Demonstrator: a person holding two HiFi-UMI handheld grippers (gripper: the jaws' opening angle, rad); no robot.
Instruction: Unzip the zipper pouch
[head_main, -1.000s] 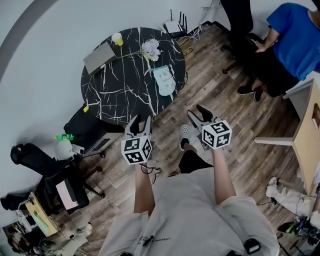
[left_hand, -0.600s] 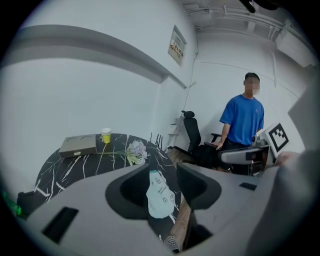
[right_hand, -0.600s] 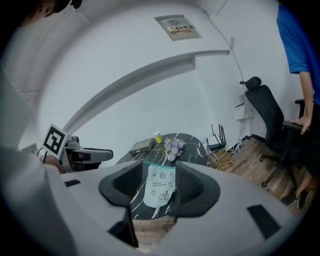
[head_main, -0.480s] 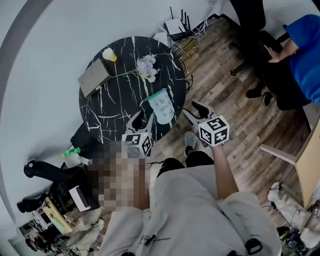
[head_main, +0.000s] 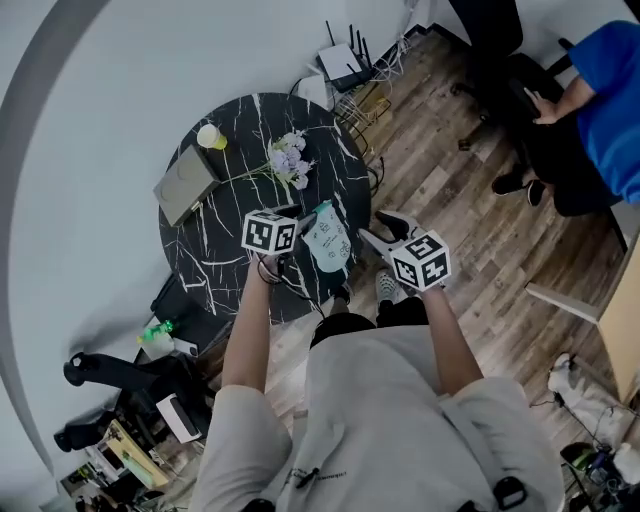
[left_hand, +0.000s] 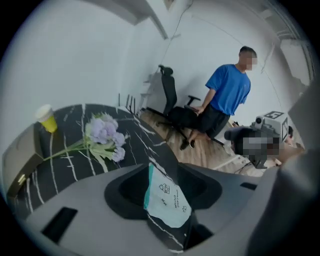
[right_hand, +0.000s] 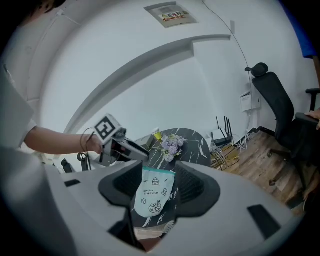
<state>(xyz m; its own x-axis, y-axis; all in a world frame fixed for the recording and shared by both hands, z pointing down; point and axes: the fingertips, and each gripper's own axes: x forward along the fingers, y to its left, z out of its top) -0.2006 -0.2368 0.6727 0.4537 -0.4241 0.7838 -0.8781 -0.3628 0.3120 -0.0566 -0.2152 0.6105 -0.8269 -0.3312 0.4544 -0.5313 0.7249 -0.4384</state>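
The zipper pouch, pale teal with small drawings, lies flat near the near right edge of the round black marble table. My left gripper hovers over the table just left of the pouch, pointing down at it. Its jaws are open and have just opened a little wider. In the left gripper view the pouch shows in the gap, untouched. My right gripper is off the table's edge to the pouch's right, open and empty. It is aimed at the pouch, with the left gripper beyond.
Purple flowers, a yellow cup and a grey closed laptop lie on the table's far half. A router stands behind the table. A person in blue sits at the right. An office chair is at lower left.
I have stepped up to the table. My left gripper swung up and over the tabletop to the pouch's left side and tilted down. My right gripper came closer to the pouch.
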